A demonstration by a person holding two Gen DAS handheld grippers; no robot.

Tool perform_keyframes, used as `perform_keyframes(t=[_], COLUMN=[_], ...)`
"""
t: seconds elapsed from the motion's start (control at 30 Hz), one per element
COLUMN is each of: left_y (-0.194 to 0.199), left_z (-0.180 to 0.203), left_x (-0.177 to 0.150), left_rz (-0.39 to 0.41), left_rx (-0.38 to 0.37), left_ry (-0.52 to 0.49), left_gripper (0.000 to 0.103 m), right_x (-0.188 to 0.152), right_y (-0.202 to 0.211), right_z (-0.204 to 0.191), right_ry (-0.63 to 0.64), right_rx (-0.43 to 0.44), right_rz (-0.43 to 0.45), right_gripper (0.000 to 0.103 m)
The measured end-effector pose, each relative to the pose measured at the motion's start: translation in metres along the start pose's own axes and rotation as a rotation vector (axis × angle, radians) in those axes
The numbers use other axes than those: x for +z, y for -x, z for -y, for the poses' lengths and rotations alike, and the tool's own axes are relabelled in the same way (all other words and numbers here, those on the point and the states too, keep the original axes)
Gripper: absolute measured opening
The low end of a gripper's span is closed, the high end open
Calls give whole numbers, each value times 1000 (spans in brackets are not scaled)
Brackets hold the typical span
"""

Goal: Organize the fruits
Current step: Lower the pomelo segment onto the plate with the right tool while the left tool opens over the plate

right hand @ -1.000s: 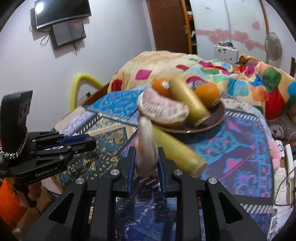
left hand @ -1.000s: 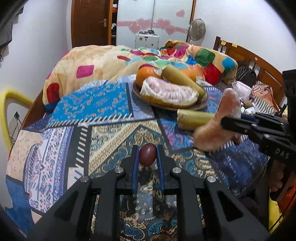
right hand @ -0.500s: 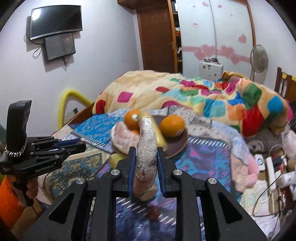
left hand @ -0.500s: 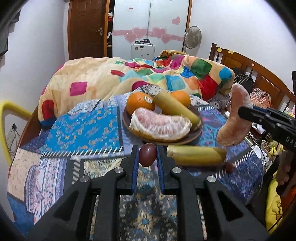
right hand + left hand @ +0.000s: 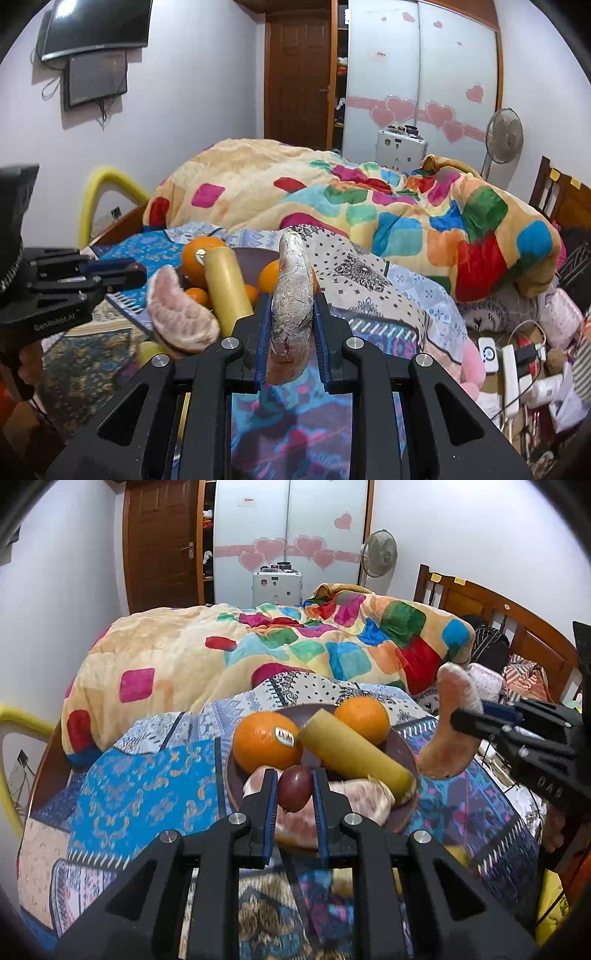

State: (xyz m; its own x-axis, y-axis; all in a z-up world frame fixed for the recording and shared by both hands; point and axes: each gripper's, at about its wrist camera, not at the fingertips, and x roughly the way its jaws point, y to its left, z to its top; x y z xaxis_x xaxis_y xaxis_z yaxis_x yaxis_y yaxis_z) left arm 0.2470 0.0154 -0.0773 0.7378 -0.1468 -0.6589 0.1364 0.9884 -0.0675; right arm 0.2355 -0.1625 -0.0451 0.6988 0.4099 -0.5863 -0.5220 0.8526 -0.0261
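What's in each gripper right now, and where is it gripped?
Left gripper pinches a small dark-red fruit by its sides; right gripper clamps a pomelo segment across its flat faces.

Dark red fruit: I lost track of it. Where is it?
The dark red fruit sits clamped in the left hand-held gripper, above the plate's near edge.

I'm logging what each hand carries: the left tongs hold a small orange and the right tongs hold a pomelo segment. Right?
Not quite. The left tongs hold a small dark-red round fruit, not an orange; the left wrist view shows it. Both oranges sit on the plate. The right tongs do hold a pomelo segment.
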Motion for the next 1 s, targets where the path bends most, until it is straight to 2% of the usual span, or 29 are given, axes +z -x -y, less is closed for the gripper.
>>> perform_keyframes(t=[0.47, 0.83, 0.9, 1.0], left_y=[-38, -49, -51, -51], left_z=[-8, -4, -4, -3], left_x=[20, 20, 20, 19], left_rz=[-30, -50, -63, -69], left_rx=[-8, -19, -30, -29], left_ry=[-1, -21, -17, -15], left_gripper=[18, 18, 21, 31], right_x=[15, 20, 19, 19], right_y=[-49, -61, -60, -58], right_z=[-21, -24, -24, -24], right_ry=[116, 93, 83, 73], right_rx=[8, 49, 63, 75], right_rz=[-54, -58, -60, -60], right_gripper=[20, 23, 25, 34])
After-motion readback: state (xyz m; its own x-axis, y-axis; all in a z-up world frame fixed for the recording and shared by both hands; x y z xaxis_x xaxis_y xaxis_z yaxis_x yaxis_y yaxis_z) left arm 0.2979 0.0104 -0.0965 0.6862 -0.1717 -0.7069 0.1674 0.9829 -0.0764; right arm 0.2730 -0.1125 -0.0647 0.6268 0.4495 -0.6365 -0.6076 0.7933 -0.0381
